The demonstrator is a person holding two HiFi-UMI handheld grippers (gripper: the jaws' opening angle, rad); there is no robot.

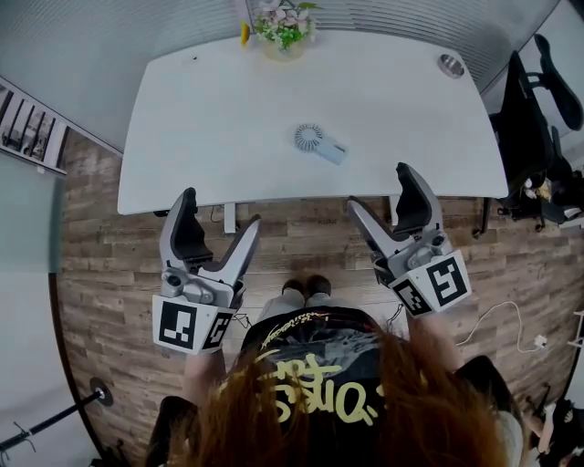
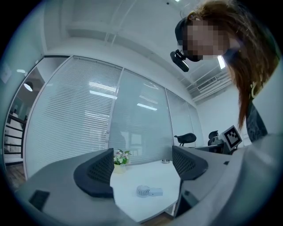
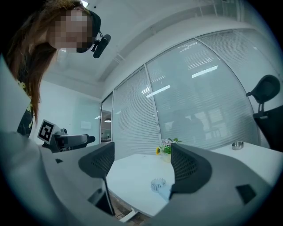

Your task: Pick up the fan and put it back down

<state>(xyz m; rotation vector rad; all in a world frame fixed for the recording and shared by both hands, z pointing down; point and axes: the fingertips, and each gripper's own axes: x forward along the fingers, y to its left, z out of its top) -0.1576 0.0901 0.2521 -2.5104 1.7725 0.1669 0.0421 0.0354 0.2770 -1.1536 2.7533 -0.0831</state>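
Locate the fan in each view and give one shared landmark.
Head view: fan upper centre, on the table.
Left gripper view: fan low centre, on the table.
Right gripper view: fan low, just right of centre.
Shared landmark: flowers at the table's far edge.

The fan [image 1: 318,142] lies near the middle of the table [image 1: 210,119]. Behind it, at the far edge, stands a flower pot [image 1: 285,27]. A small dish [image 1: 451,65] sits at the far right corner. The left claw [image 1: 222,208] and the right claw [image 1: 379,185] are before the near edge.
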